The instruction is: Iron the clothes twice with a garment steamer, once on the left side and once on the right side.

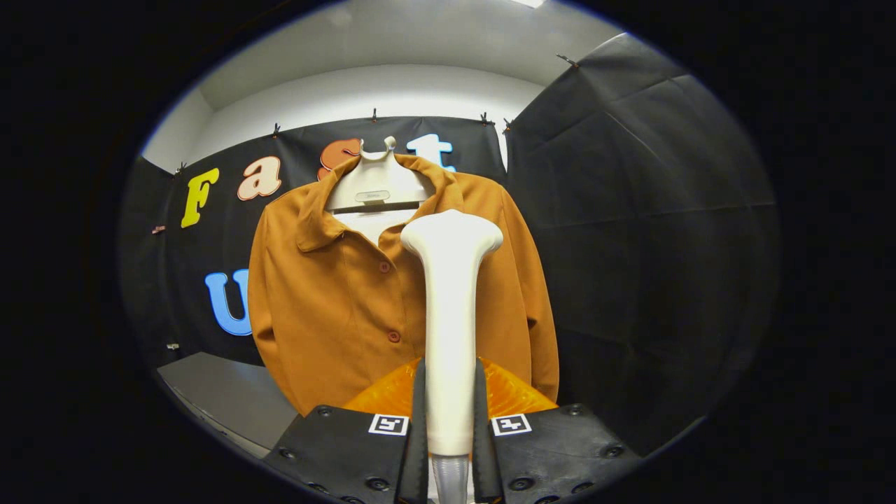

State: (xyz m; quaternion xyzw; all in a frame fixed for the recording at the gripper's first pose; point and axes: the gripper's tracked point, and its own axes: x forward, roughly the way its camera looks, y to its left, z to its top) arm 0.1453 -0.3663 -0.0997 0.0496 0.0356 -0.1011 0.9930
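The claw [449, 413] is clenched on the handle of a white garment steamer [450, 308], both fingers [418, 420] pressing its sides. The steamer stands upright between them, its flared head raised to chest height of the garment beyond. That garment is an orange-brown button-front shirt [336, 301] with a collar, draped on a white hanger [378, 187] against the black cloth booth wall [630, 210]. The steamer head sits over the shirt's front, just right of the button placket, with 2 buttons [384, 267] visible left of it. A grey bench [224, 395] lies low beside the shirt's hem.
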